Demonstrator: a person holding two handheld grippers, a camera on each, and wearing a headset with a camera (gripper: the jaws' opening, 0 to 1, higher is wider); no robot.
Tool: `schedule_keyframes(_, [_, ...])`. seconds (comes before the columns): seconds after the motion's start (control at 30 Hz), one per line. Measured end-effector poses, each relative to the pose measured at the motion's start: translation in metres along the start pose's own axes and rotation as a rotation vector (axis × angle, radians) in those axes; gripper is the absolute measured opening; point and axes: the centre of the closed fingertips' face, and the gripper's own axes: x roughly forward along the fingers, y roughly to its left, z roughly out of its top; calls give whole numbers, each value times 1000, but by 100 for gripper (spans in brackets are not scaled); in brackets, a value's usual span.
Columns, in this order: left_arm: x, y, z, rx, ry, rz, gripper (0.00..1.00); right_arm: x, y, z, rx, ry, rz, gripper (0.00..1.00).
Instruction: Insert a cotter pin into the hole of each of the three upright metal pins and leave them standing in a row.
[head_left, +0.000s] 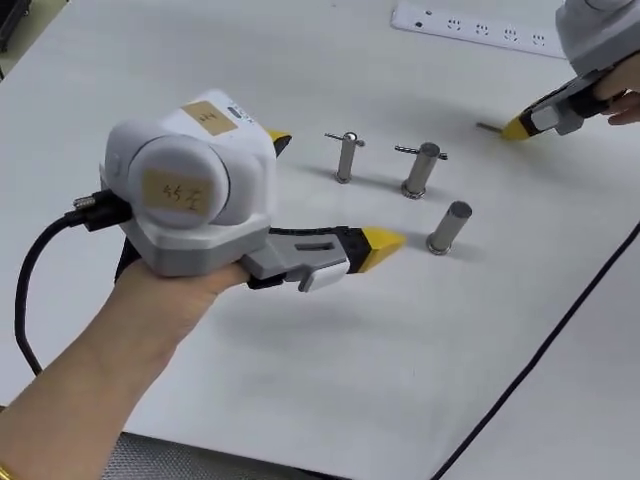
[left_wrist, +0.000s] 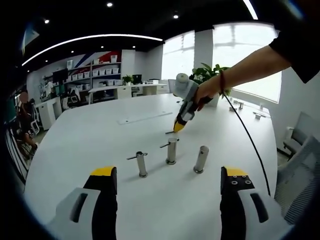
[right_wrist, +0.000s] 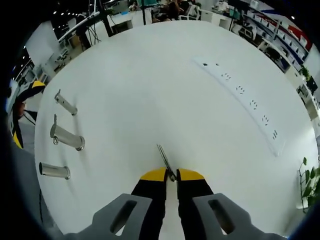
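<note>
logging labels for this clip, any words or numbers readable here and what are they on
Top sticker on the left gripper: handwritten marks, too blurred to read.
Round-face sticker on the same gripper: handwritten marks, too blurred to read.
Power strip: no print that can be made out.
No text here can be quoted as it reads.

The three metal pins (head_left: 421, 170) and the cotter pin (right_wrist: 164, 157) are silver-grey on a plain white table (head_left: 300, 380), the left gripper (left_wrist: 169, 175) and right gripper (right_wrist: 172, 175) have yellow-tipped black jaws (pale grey bodies), and the cable (head_left: 540, 348) is black.
</note>
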Motion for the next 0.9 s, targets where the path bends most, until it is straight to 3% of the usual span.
schedule_keyframes(0.2, [1, -2, 0, 1, -1, -7, 84, -5, 13, 0, -75, 67, -8, 0])
schedule_keyframes(0.33, [1, -2, 0, 3, 2, -7, 83, -10, 18, -1, -167, 104, -30, 0])
schedule_keyframes(0.47, [1, -2, -1, 5, 7, -8, 83, -14, 22, -2, -139, 118, -40, 0])
schedule_keyframes(0.57, [2, -2, -2, 3, 8, -10, 83, -17, 27, -3, -160, 121, -48, 0])
schedule_keyframes(0.9, [5, -5, -9, -5, 29, -19, 81, -25, 25, -7, -130, 66, -63, 0])
